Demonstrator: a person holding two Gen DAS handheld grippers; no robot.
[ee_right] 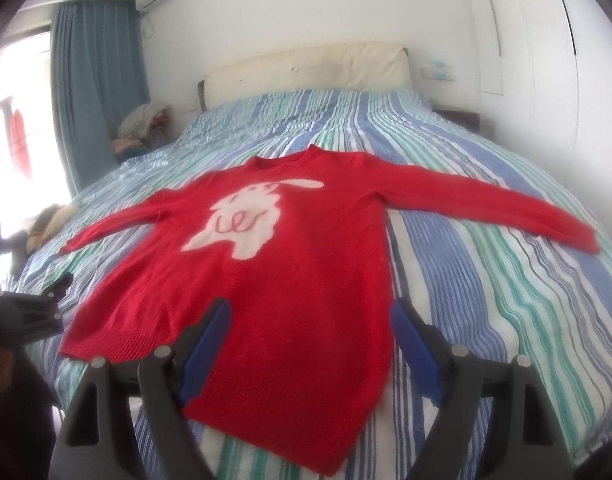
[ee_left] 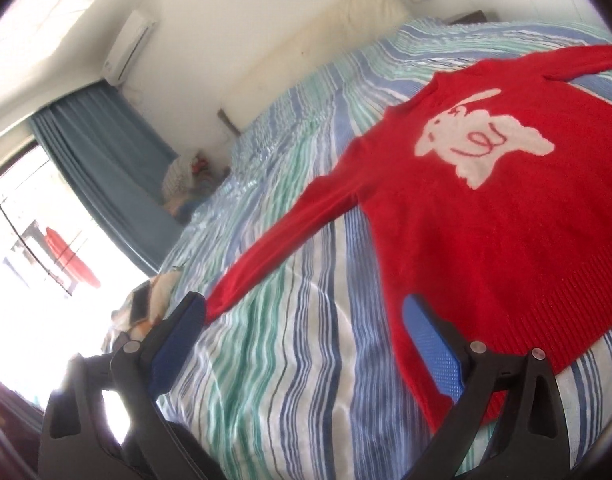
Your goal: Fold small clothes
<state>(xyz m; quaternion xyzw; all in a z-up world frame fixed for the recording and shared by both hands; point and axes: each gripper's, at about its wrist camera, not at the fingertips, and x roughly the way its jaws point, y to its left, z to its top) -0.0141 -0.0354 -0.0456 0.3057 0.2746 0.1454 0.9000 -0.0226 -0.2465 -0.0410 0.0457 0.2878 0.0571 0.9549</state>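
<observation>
While the red sweater lies flat, face up, on the striped bed, the left wrist view records the left gripper with fingers wide and empty. The cuff of the near sleeve sits just beside the left-hand finger. Advice: pinch the cuff only, then carry it across the chest.

Right wrist view: right gripper fingers wide, holding nothing, poised over the hem. Far sleeve spread straight; white animal motif centred. Advice: pin the hem lightly so the body does not drag.
</observation>
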